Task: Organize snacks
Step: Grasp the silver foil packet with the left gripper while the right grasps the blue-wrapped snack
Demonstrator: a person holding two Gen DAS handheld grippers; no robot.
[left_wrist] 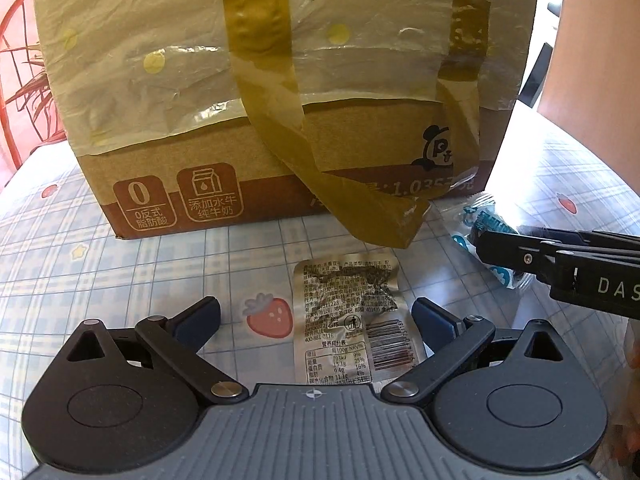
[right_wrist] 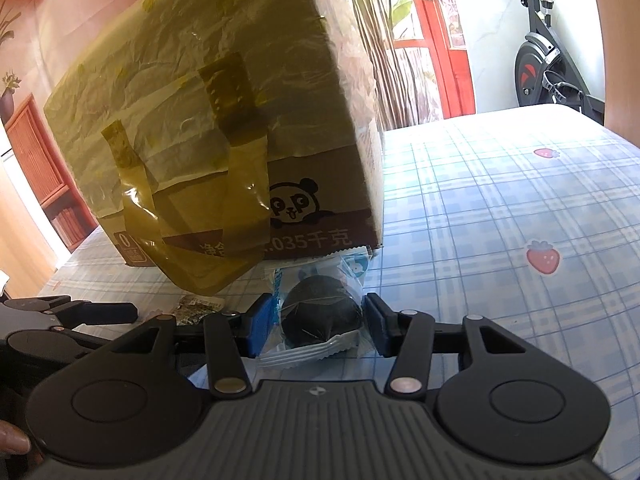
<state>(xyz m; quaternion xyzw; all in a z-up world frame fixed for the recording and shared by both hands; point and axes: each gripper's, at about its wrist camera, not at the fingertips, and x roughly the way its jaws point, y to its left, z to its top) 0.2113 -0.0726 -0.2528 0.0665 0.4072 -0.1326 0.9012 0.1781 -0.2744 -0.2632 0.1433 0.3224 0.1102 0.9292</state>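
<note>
Right hand-held gripper (right_wrist: 316, 326) clamps a clear-wrapped dark snack (right_wrist: 320, 320); left hand-held gripper (left_wrist: 316, 320) stands wide astride a silver packet (left_wrist: 352, 320) lying lengthwise near-to-far on the bench (left_wrist: 120, 272).

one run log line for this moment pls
left gripper: open, silver packet between fingers, not gripped | right gripper: shut on dark snack packet | cardboard box: behind both, on table

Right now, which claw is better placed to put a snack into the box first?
The right claw: its pads already press the clear-wrapped dark snack beside the cardboard box. The left claw is open around the silver packet, not gripping.
</note>
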